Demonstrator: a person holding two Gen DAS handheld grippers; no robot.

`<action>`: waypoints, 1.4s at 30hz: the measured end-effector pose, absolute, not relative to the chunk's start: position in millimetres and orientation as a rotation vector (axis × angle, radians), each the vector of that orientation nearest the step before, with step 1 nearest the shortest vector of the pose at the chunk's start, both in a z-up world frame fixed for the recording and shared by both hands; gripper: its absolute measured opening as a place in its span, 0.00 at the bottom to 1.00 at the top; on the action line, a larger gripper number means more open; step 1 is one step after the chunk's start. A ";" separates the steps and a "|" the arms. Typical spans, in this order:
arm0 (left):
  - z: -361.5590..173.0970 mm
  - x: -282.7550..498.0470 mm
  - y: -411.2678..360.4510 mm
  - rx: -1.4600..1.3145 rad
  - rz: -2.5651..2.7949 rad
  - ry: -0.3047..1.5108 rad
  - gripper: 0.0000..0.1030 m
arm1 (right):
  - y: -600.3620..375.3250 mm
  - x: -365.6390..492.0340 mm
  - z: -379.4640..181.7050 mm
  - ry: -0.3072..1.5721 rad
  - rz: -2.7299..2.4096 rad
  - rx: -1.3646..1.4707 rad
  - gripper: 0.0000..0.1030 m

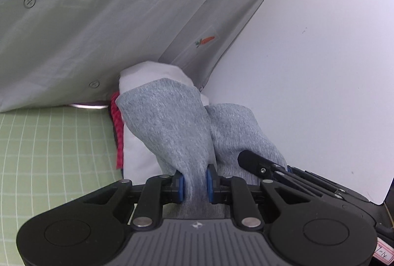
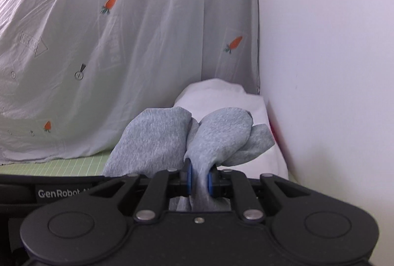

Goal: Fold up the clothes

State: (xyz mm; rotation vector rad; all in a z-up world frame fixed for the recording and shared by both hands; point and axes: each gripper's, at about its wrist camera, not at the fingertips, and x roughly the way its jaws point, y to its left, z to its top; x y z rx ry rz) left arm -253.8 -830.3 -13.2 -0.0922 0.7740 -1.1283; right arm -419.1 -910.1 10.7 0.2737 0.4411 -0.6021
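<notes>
Left wrist view. The left gripper point(image 1: 194, 183) is clamped on a bunched fold of the grey knit garment point(image 1: 172, 123), its blue pads point(image 1: 180, 186) narrowly parted with cloth pinched between them. The garment rises toward 12 o'clock over a white cloth bundle point(image 1: 138, 155); a red checked fabric point(image 1: 117, 128) lies at 9 o'clock of it, on the green grid mat point(image 1: 49, 155). The right gripper point(image 1: 268, 171) enters at 3 o'clock, touching the same grey knit. Risk, as a judgement: both holds take gathered cloth rather than a flat edge, so spreading may leave twists, or thin knit may slip out.

Right wrist view. The right gripper point(image 2: 199, 182) likewise grips the grey knit garment point(image 2: 157, 140), jaws nearly closed on a narrow twisted neck. Behind, at 12 o'clock, hangs a carrot-print sheet point(image 2: 123, 44); the white wall point(image 2: 320, 68) stands at 3 o'clock. Risk: lifting could drag the white cloth bundle point(image 2: 221, 98) along
</notes>
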 end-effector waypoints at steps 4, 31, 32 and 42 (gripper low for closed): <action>-11.7 -216.1 -886.1 -0.102 -1.115 0.725 0.18 | -972.3 -383.2 27.4 0.364 -0.618 0.218 0.12; -93.4 -184.9 -880.4 0.086 -0.926 0.786 0.82 | -1009.6 -352.0 -125.5 0.634 -0.840 0.338 0.71; -89.2 -194.0 -872.0 0.084 -0.929 0.776 0.84 | -1001.2 -360.2 -120.9 0.624 -0.840 0.336 0.71; -44.8 -291.4 -780.2 0.225 -0.948 0.554 1.00 | -895.4 -435.9 -72.1 0.488 -0.793 0.324 1.00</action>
